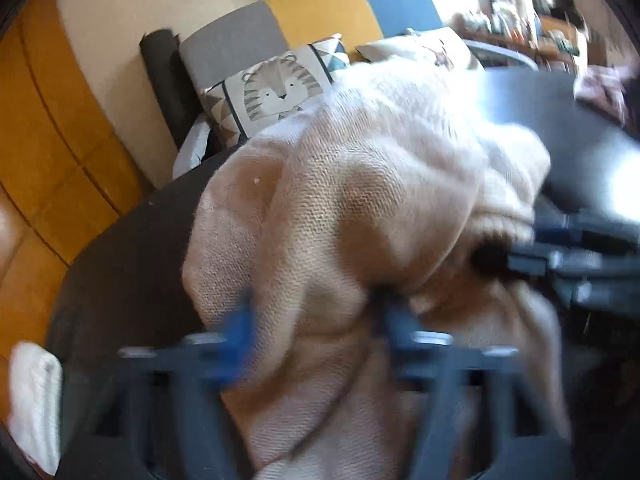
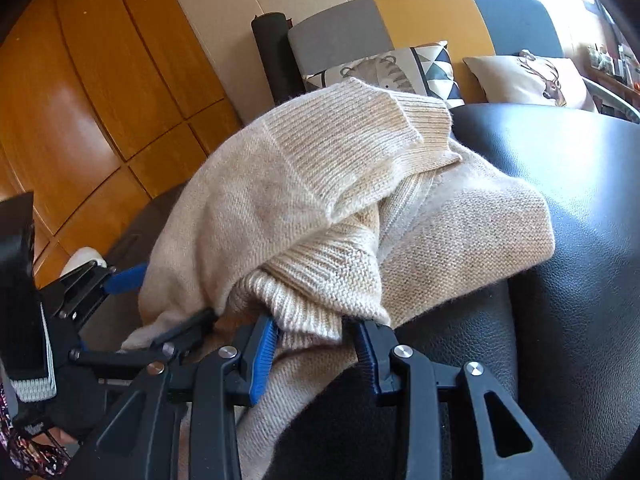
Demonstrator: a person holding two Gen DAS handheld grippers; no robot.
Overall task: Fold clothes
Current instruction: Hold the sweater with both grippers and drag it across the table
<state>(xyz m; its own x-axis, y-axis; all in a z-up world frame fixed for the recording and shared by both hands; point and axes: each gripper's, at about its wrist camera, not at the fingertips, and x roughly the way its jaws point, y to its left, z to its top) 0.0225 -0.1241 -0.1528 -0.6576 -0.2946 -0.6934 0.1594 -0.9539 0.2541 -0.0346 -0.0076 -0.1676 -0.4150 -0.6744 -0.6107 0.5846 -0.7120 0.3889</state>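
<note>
Cream knitted wool fills both my views: the sweater (image 2: 320, 208) lies bunched in a heap on the dark leather-look desk (image 2: 580, 208). My right claw (image 2: 316, 344) sits with its blue-padded fingers (image 2: 262, 360) set well apart, and a ribbed fold of the sweater bulges between them; I cannot tell whether they pinch it. My left claw (image 1: 312, 320) is blurred, its fingers also spread with knit draped between and over them. Behind the desk stands a sofa with a tiger cushion (image 1: 276, 92) and a deer cushion (image 2: 532, 80).
</note>
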